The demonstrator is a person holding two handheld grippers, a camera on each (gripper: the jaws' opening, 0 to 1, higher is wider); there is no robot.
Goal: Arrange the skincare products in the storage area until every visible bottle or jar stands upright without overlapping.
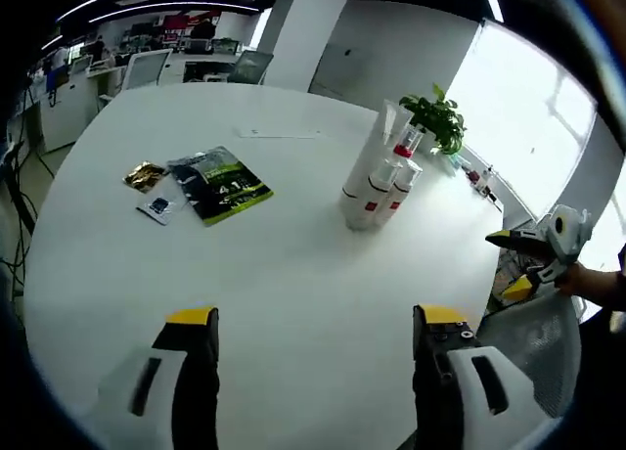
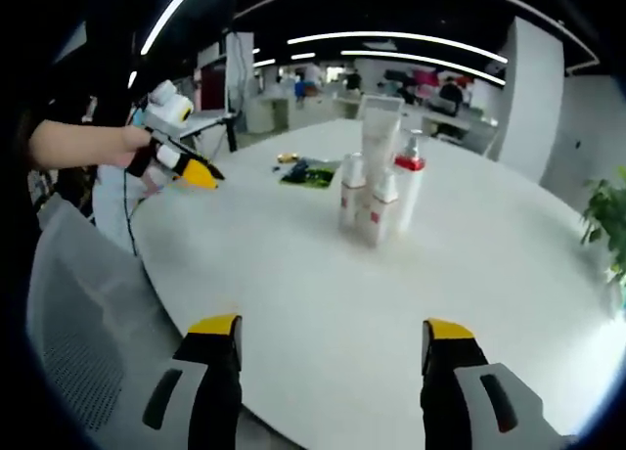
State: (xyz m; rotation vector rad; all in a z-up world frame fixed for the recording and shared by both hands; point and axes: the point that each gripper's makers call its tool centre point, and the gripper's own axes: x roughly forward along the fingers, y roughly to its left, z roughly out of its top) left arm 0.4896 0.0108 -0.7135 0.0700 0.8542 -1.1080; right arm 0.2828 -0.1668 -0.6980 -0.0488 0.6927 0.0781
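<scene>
Open-plan office space stretches behind a large round white desk, with ceiling light strips, a white pillar and bright windows at the right of the left gripper view.

We see the skincare products gathered as a tight cluster of white bottles and tubes in the upper right centre of the left gripper view, all standing upright and touching or just beside one another. A tall white tube rises above the rest, a white pump bottle with a red collar stands beside it, and shorter white bottles with red labels sit in front. In the right gripper view the same cluster stands in the upper centre of the frame.

Left of the cluster, in the left gripper view, a green and black printed pouch lies flat, with a small gold foil sachet and a small pale sachet just beside it. A green potted plant stands behind the cluster.

Our left hand-held gripper hovers low over the bare desk, jaws spread wide and holding nothing. Our right hand-held gripper is likewise spread apart and empty, near the desk edge, well apart from the cluster. The left hand-held gripper also appears at upper left of the right gripper view, held in a hand above a grey mesh chair.
</scene>
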